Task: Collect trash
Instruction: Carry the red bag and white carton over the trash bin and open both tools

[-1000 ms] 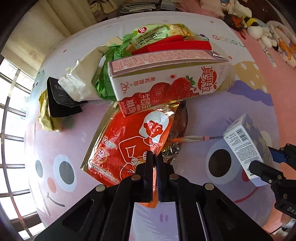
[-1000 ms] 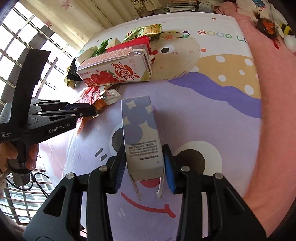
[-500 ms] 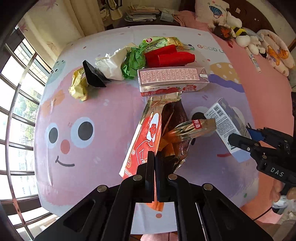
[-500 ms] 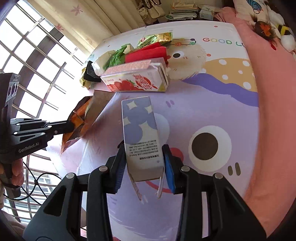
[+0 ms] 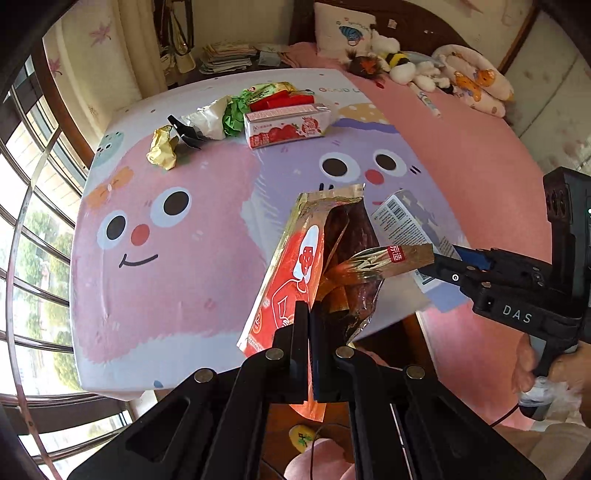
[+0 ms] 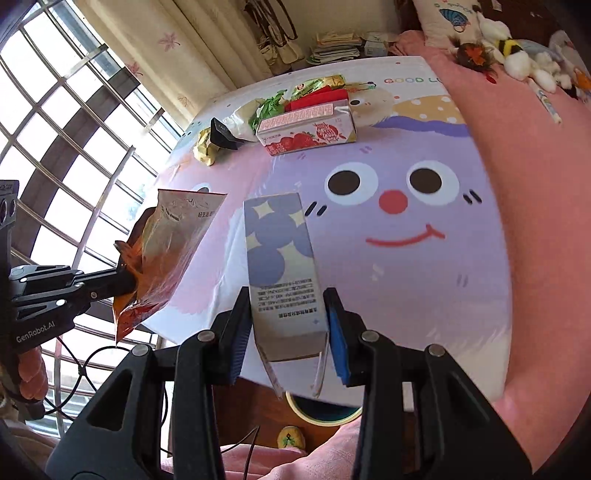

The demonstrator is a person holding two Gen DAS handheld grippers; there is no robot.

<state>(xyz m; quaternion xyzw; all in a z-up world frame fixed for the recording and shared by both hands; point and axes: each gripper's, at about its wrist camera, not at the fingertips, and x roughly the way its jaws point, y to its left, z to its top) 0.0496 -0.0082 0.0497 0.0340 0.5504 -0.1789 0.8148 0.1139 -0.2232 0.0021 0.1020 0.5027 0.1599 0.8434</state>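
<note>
My left gripper (image 5: 308, 317) is shut on the bottom edge of an orange snack bag (image 5: 295, 273) with a gold foil lining, lifted above the near edge of the bed. The same orange snack bag (image 6: 166, 254) hangs at the left of the right wrist view. My right gripper (image 6: 288, 321) is shut on a purple-and-white carton (image 6: 280, 254), also raised; that purple-and-white carton (image 5: 406, 225) shows at the right of the left wrist view. More trash lies at the far end: a strawberry milk carton (image 5: 286, 127), crumpled green paper (image 5: 232, 112), a gold wrapper (image 5: 162, 147).
The cartoon-print bedsheet (image 5: 166, 236) covers the bed. Stuffed toys (image 5: 402, 64) and a pillow (image 5: 343, 29) sit at the headboard. A barred window (image 6: 55, 122) runs along the left. A round bin rim (image 6: 325, 415) and a slipper (image 6: 291, 437) are on the floor below.
Both grippers have pulled back and up from the trash pile toward the near edge of the bed, carrying the snack bag and the purple carton. The floor now shows below.
</note>
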